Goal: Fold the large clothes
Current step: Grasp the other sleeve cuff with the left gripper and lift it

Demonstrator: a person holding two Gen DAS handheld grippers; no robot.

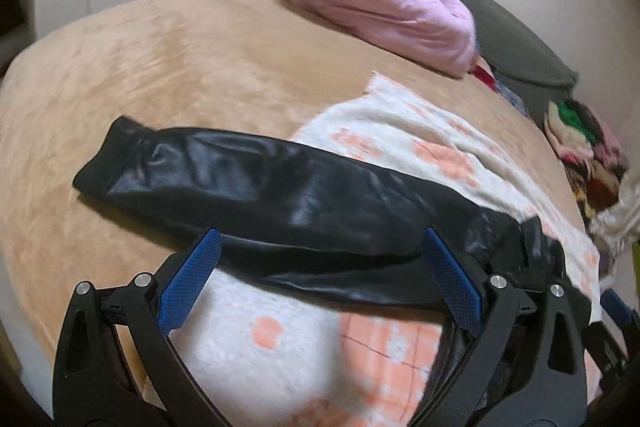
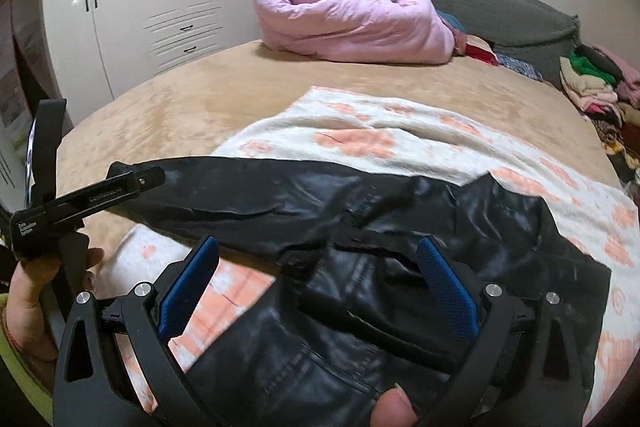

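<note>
A black leather jacket [image 2: 360, 267] lies on a white blanket with orange flowers [image 2: 360, 135] on the bed. Its long sleeve [image 1: 248, 183] stretches out to the left onto the tan bed cover [image 1: 160, 67]. My left gripper [image 1: 320, 247] is open and empty, just above the sleeve's near edge. My right gripper [image 2: 316, 255] is open and empty over the jacket's body near the armpit. The left gripper's body also shows in the right wrist view [image 2: 80, 203], at the far left.
A rolled pink quilt [image 2: 352, 19] lies at the far side of the bed against a grey headboard [image 2: 480, 3]. A pile of mixed clothes [image 2: 596, 87] sits at the right edge. White wardrobes [image 2: 140, 7] stand behind at the left.
</note>
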